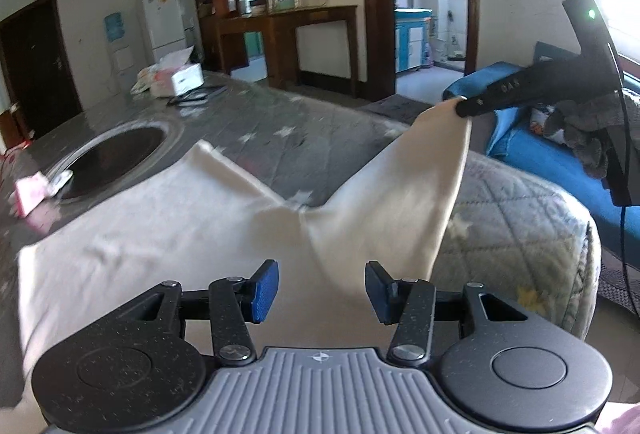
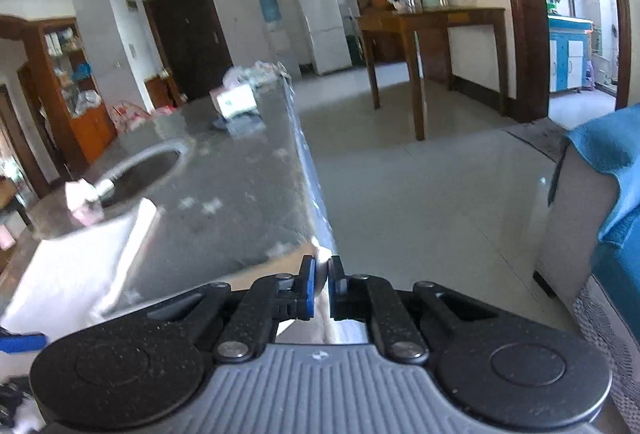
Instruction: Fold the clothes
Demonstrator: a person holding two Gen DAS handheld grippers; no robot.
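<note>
Cream cloth [image 1: 168,234] lies spread on the grey counter [image 1: 260,121], with one corner lifted high by the right gripper [image 1: 464,107], whose fingers are clamped on that corner. The left gripper [image 1: 322,288] hovers over the near edge, its fingers apart and holding nothing. A fold seems under way; the rest of the garment lies flat, no finished fold visible.

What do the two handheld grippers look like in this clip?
Both the left gripper and the right gripper have speckled black linkages with silver pivot screws, blue finger pads, and a ribbed grey body. From outside, the right gripper shows a green indicator light and a black cable.
</note>
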